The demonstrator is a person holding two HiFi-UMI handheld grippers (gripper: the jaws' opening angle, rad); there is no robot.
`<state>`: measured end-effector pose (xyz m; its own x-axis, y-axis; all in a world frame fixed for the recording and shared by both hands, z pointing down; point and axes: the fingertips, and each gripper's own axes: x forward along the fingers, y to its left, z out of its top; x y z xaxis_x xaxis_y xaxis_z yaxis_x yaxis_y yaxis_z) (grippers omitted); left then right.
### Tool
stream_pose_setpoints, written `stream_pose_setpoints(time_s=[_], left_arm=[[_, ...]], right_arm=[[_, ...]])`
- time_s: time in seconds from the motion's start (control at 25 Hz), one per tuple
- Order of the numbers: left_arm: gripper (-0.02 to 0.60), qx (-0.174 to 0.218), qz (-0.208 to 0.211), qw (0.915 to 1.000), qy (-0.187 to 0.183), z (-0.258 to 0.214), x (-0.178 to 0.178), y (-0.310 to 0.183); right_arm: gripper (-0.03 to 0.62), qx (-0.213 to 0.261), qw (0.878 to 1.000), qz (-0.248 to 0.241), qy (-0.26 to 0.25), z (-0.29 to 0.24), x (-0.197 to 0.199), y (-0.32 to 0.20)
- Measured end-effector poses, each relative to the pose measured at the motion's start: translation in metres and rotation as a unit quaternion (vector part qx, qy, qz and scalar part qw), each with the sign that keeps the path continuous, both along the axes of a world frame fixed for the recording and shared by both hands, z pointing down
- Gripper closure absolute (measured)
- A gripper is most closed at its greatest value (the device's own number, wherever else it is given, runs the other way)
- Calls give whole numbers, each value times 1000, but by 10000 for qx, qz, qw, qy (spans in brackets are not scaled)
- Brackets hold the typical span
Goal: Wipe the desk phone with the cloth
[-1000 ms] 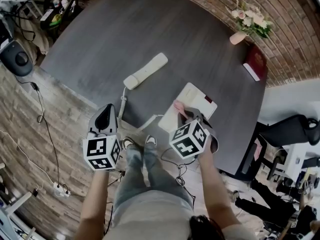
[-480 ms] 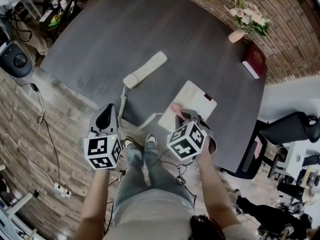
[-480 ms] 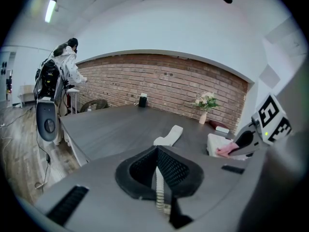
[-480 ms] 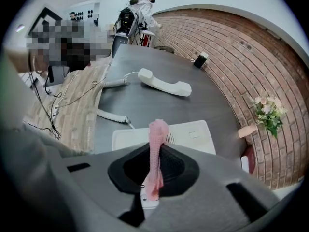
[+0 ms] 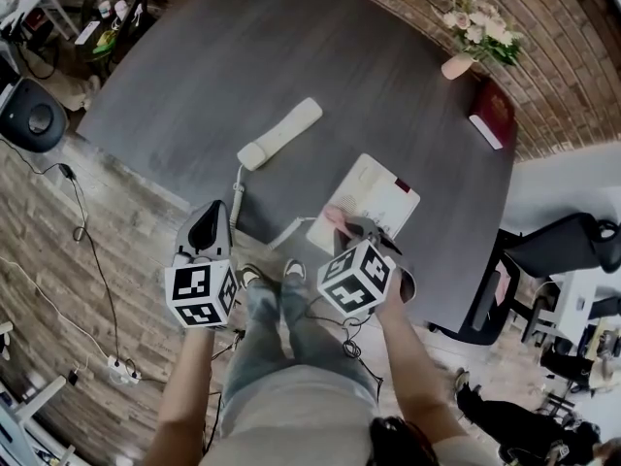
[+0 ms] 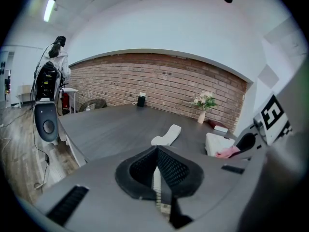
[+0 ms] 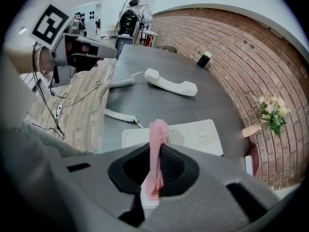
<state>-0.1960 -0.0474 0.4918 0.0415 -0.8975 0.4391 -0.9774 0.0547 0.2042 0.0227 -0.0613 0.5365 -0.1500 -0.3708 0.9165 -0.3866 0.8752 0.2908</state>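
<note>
The white desk phone base (image 5: 376, 194) lies near the front edge of the dark table (image 5: 291, 37), its handset (image 5: 281, 134) off to the left, joined by a coiled cord (image 5: 238, 197). My right gripper (image 5: 347, 226) is shut on a pink cloth (image 5: 335, 215) at the base's near-left corner. In the right gripper view the cloth (image 7: 157, 144) stands up between the jaws, over the phone base (image 7: 193, 134), with the handset (image 7: 171, 83) beyond. My left gripper (image 5: 208, 223) hangs off the table's edge, shut and empty; its own view shows the handset (image 6: 166, 134) ahead.
A vase of flowers (image 5: 466, 61) and a red book (image 5: 495, 116) sit at the table's far right. A small black speaker (image 7: 203, 60) stands at the far edge. A black office chair (image 5: 563, 250) is to the right; cables and a power strip (image 5: 114, 365) lie on the wood floor.
My right gripper has drawn the pink cloth slightly back and left along the phone base's near corner. The left gripper has hardly moved.
</note>
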Motion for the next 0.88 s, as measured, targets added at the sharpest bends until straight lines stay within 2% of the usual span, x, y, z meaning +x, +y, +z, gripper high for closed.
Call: stream_pose_setpoints(time_s=[0.88], left_arm=[[577,-107,-40,9999,-6,9,-7,5]], right_arm=[[571,-329,9994,-102,-18,10,-9,30]])
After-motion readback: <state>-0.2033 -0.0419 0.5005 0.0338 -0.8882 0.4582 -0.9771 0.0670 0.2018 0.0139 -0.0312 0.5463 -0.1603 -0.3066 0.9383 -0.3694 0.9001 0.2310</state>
